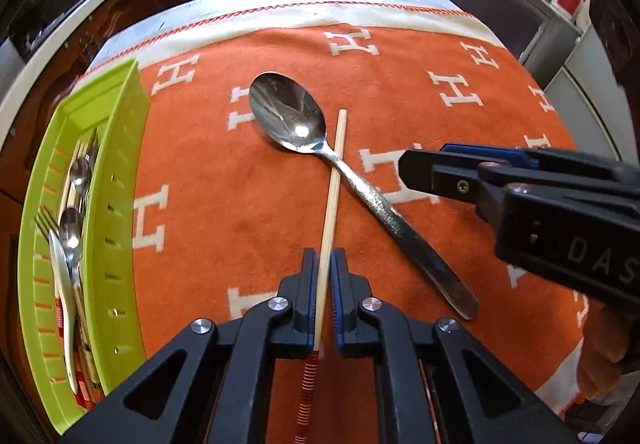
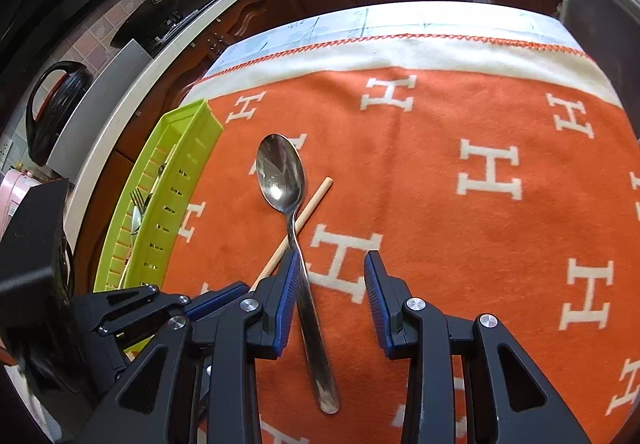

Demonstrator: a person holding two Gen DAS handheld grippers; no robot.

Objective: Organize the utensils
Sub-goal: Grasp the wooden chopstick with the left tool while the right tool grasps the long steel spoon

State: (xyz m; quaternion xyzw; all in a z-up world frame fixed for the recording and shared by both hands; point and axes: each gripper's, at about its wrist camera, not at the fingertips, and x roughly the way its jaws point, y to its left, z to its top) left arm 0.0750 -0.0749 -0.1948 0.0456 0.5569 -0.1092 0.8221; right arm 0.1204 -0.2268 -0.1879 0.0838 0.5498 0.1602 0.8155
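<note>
to the left of the spoon (image 1: 344, 167), a green tray (image 1: 116, 179) already stocked with cutlery. just beside the spoon and passing under its neck, a chopstick (image 1: 331, 199), pinched near its banded end by the left tongs (image 1: 323, 292), pressed together on it. best lifted by sliding out from under the neck, not straight up, lest the spoon roll. to the right, the right tongs (image 2: 332, 300) spread astride the spoon's handle, left pad close beside it, not yet clamped. should be centred before squeezing. both tilted steeply down toward the orange cloth (image 2: 460, 236) on the table.
</note>
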